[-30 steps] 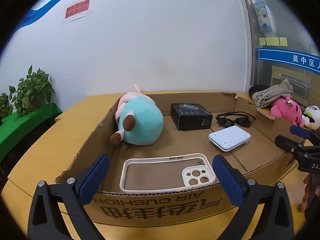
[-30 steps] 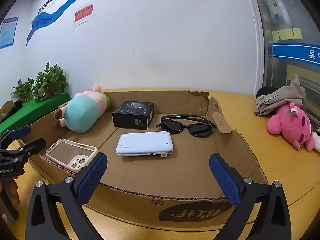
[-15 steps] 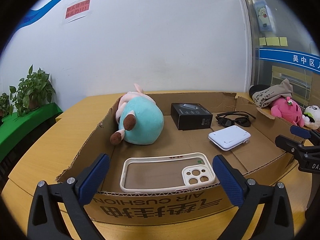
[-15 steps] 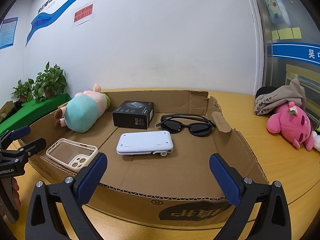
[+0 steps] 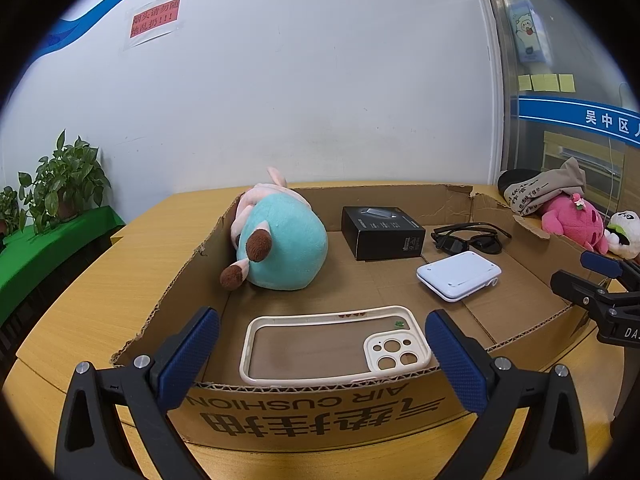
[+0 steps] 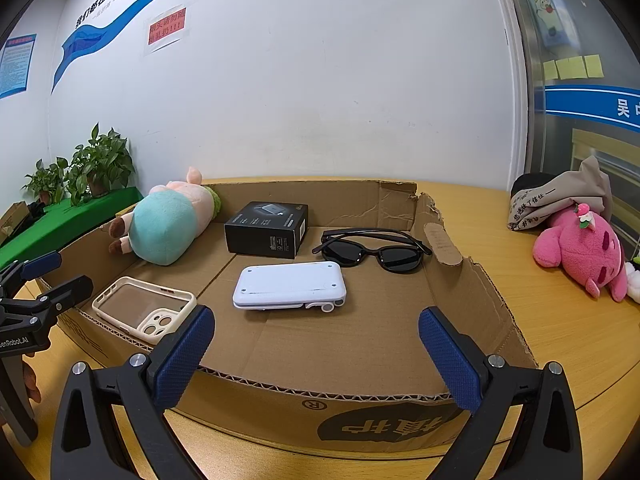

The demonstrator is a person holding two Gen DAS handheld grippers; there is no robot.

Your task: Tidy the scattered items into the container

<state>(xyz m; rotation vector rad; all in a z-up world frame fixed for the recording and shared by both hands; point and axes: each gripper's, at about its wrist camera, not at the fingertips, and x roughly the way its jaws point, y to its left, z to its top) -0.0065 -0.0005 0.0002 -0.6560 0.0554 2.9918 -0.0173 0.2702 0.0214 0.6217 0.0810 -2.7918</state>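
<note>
Inside cardboard box (image 6: 476, 292): plush pig (image 6: 168, 226), phone case (image 5: 336, 346), sunglasses (image 6: 376, 250), both jaws wide, empty.

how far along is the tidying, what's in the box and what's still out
Done: the shallow cardboard box holds the teal-and-pink pig plush, black carton, black sunglasses, white flat device and cream phone case. In hand: nothing; the left gripper and right gripper are both open and empty. Left: the pink plush and grey cloth bundle lie on the table, if they count.
</note>
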